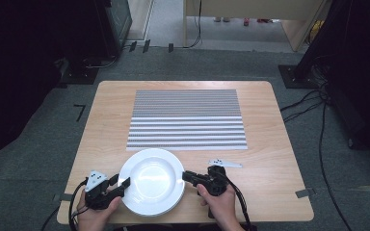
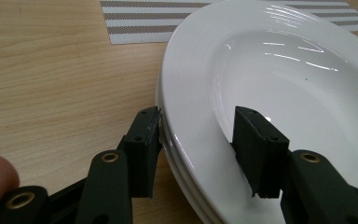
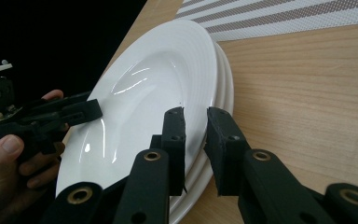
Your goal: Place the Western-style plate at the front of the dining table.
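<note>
The stack of round white ceramic plates (image 1: 151,181) sits low-centre on the wooden counter (image 1: 270,183), unlifted. Left hand-held gripper (image 2: 196,154) straddles the top rim, spread — right hand-held gripper (image 3: 196,140) pinches the opposite rim. Lifting toward the striped grey placemat (image 1: 187,119) likely remains.

Left tool (image 1: 119,182) gaping; right tool (image 1: 187,176) clamped.

Plates (image 1: 151,180) glossy white ceramic; table (image 1: 270,183) matt pale wood; placemat (image 1: 187,119) woven, striped.
</note>
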Tool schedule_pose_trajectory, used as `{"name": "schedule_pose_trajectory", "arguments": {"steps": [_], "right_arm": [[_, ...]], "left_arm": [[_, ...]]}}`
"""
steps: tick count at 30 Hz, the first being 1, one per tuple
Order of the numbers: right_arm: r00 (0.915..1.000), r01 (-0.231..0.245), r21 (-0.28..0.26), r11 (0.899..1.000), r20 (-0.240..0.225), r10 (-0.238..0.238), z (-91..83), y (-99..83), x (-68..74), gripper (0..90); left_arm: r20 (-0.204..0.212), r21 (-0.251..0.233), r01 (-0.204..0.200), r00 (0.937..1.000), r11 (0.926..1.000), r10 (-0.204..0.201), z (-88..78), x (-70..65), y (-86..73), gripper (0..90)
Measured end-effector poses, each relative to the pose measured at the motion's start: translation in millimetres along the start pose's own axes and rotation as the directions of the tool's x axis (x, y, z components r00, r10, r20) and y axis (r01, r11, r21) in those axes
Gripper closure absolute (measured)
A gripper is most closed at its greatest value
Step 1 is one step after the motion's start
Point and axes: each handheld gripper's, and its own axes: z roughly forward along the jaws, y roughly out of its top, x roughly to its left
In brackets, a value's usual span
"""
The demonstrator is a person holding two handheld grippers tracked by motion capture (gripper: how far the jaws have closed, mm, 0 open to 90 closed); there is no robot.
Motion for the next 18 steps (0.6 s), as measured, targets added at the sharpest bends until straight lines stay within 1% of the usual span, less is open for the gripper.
{"name": "schedule_pose_trajectory", "arguments": {"steps": [1,2,10,11,12,13,14,15,16,17,18], "right_arm": [[1.0000,0.002,-0.002,1.000,0.001,-0.002,0.6,-0.2,-0.6,78.5],[0.9999,-0.009,-0.001,1.000,-0.005,0.009,0.5,0.0,-1.3,78.7],[1.0000,-0.005,-0.005,1.000,-0.001,0.005,0.4,-0.7,-0.5,79.5],[1.0000,-0.002,-0.010,1.000,-0.001,0.002,-0.3,-0.9,0.0,80.2],[0.9999,0.011,-0.029,1.000,-0.003,-0.011,-2.2,-0.9,0.4,80.6],[0.9994,0.019,-0.049,0.999,-0.027,-0.020,-5.0,-0.3,1.5,81.2],[0.9967,0.006,-0.059,0.998,-0.080,-0.011,-6.5,1.1,3.5,78.0],[0.9981,0.059,-0.075,0.995,-0.012,-0.060,-6.6,1.2,12.0,77.6],[0.9956,0.092,-0.084,0.992,0.028,-0.090,-5.8,0.0,14.3,77.6],[0.9956,0.092,-0.084,0.992,0.028,-0.090,-5.8,0.0,14.3,77.0],[0.9952,0.086,-0.062,0.994,0.052,-0.083,-2.7,-1.8,11.4,76.4]], "left_arm": [[0.000,0.000,-0.001,1.0000,1.0000,0.001,0.0,0.0,0.0,52.6],[0.000,0.000,-0.002,1.0000,1.0000,0.002,-0.1,-0.1,-0.1,52.6],[-0.005,-0.001,-0.004,1.0000,1.0000,0.004,-0.1,-0.7,-0.5,52.6],[-0.004,-0.001,-0.004,1.0000,1.0000,0.004,-0.1,-0.6,-0.5,52.6],[-0.002,-0.001,-0.004,1.0000,1.0000,0.004,-0.1,-0.4,-0.4,52.6],[-0.001,-0.001,-0.003,1.0000,1.0000,0.003,-0.1,-0.3,-0.4,52.2],[-0.001,-0.001,-0.005,1.0000,1.0000,0.005,-0.1,-0.3,-0.5,52.2],[-0.001,0.000,-0.005,1.0000,1.0000,0.005,0.4,-0.5,-0.6,51.8],[-0.001,0.000,-0.005,1.0000,1.0000,0.005,0.4,-0.5,-0.6,51.4],[-0.002,0.001,-0.007,1.0000,1.0000,0.007,0.5,-0.6,-0.7,51.4],[0.000,0.003,-0.008,1.0000,1.0000,0.008,0.4,-0.6,-0.9,50.9]]}}
